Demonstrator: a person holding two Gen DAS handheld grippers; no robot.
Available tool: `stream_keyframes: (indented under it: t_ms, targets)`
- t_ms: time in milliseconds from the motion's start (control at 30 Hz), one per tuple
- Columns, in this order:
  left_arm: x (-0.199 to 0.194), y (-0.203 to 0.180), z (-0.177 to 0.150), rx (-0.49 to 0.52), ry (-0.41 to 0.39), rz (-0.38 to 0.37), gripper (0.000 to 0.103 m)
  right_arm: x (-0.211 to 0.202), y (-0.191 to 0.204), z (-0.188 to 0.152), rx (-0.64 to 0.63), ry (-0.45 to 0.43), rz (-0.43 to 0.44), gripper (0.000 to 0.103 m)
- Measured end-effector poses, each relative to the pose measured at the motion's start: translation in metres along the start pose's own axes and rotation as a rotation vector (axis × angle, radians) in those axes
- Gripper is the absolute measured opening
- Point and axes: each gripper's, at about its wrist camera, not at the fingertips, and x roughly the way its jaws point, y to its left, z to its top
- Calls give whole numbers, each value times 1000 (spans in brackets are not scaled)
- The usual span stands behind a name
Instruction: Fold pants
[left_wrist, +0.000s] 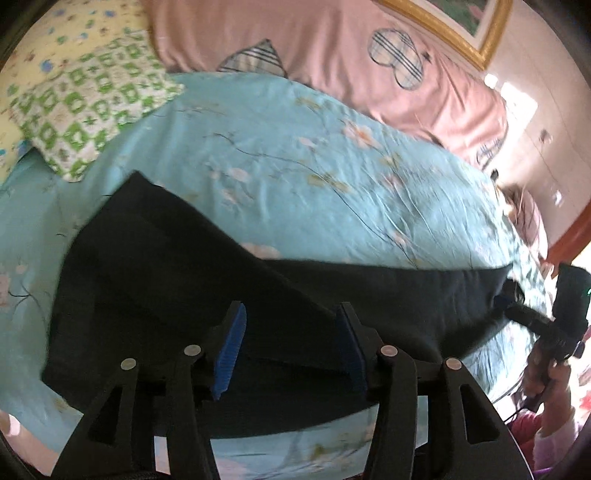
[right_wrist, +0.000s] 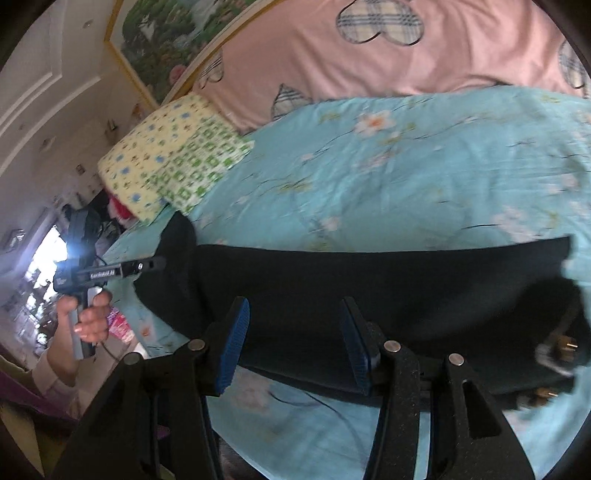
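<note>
— While the black pants (left_wrist: 177, 280) are being spread across the blue floral bedsheet (left_wrist: 295, 155), where are the tools being held?
— Each hand-held gripper, left (left_wrist: 291, 343) and right (right_wrist: 295, 339), is being kept spread wide over the fabric, nothing being grasped. Pillows (right_wrist: 166, 162) are lying well apart.

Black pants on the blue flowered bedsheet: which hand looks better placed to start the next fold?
Probably left. The left gripper is open astride a raised fold edge of the black fabric pants; the right gripper is open over flatter cloth.
</note>
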Motion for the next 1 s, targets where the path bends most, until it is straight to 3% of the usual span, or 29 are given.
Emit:
stream_keyframes:
  t_ms: [300,600,900,1000]
  targets:
    - [-13,57,23,-47,-33,60,55,50,40,12,-49,82,107,52]
    - [-3,92,61,39,2,86,64,87,63,20,-60,158,191,52]
    - [28,122,96,104,96,-3,70,134,86,20,-95,266,253,52]
    - [45,136,105,121,173,-112,71,148,93,21,-113,300,262,52]
